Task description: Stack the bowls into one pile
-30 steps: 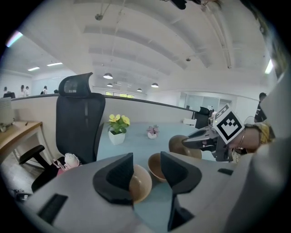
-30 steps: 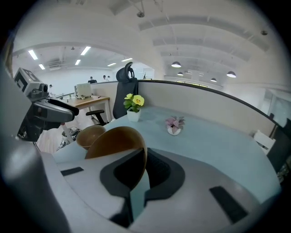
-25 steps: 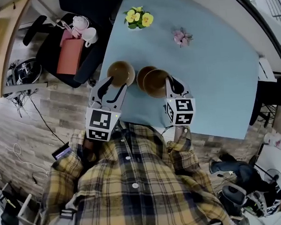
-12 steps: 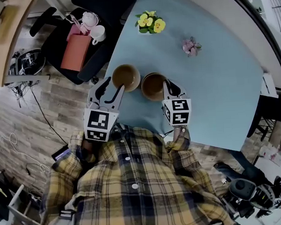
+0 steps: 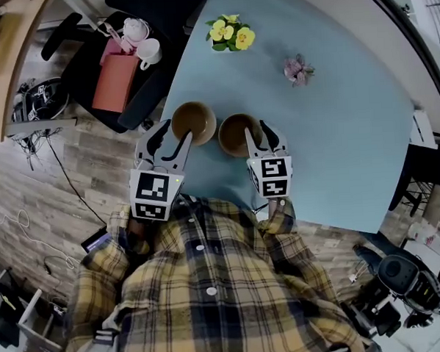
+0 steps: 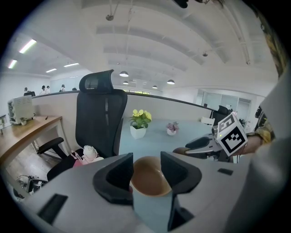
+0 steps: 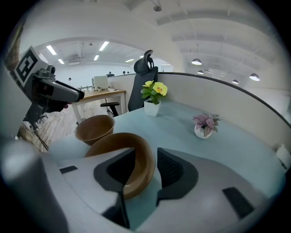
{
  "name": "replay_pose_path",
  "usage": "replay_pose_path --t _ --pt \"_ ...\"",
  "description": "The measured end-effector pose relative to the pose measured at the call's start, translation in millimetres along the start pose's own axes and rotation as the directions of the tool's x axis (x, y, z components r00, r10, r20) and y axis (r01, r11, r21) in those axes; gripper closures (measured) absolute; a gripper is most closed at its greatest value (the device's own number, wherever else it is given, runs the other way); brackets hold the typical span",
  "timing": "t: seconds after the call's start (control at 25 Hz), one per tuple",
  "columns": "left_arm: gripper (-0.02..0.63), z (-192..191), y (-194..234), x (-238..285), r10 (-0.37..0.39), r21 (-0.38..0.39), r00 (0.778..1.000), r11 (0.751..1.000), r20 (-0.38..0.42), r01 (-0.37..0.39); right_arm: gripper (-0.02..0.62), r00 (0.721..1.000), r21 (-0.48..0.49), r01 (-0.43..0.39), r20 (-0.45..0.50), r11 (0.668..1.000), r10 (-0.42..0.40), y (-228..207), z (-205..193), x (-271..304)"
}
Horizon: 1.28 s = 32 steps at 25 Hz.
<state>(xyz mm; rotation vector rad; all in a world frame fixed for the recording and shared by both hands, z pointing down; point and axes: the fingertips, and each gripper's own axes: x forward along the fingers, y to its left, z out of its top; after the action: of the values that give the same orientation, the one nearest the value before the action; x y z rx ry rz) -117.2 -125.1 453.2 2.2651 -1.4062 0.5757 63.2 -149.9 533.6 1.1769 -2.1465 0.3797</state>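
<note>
On the light blue table (image 5: pixel 335 136) stand a single brown bowl (image 5: pixel 193 121) and, to its right, a second brown bowl (image 5: pixel 240 134) resting where another bowl stood. My right gripper (image 5: pixel 256 131) straddles that bowl's near rim (image 7: pixel 136 159). Its jaws are opening, one finger inside the bowl, and a gap shows beside the rim. My left gripper (image 5: pixel 177 131) is open at the near left side of the single bowl (image 6: pixel 148 179), which shows between and just past its fingertips.
A white pot of yellow flowers (image 5: pixel 229 33) and a small pot of pink flowers (image 5: pixel 297 69) stand farther back on the table. A black office chair (image 5: pixel 126 73) with a pink bag and white cups is at the table's left edge.
The right gripper came down with its bowl onto the bowl beside the single one, and its jaws have parted. The left gripper edged closer to the single bowl.
</note>
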Motion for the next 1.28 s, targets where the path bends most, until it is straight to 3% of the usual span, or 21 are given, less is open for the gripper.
replay_pose_path --t 0.48,0.68,0.96,1.28 --pt "0.430 0.8 11.0 1.3 0.009 0.005 1.000 1.000 0.000 -0.009 0.451 1.000 0.004 0.023 0.019 1.000 -0.023 2.1 7.3 -4.3" --pt "0.431 4.0 22.2 5.8 0.007 0.022 1.000 1.000 0.000 -0.007 0.451 0.995 0.068 0.061 0.072 0.996 -0.065 -4.4 17.3 -26.6" --pt "0.431 -13.4 30.3 36.3 -0.046 0.077 0.996 0.996 -0.078 0.052 0.451 0.986 0.182 0.117 0.100 0.976 -0.136 -5.3 6.5 -67.5" --pt "0.433 -43.5 30.5 67.3 -0.093 0.100 0.976 0.988 -0.195 0.114 0.451 0.975 0.299 0.182 0.066 0.937 -0.211 10.2 -27.0 -102.9"
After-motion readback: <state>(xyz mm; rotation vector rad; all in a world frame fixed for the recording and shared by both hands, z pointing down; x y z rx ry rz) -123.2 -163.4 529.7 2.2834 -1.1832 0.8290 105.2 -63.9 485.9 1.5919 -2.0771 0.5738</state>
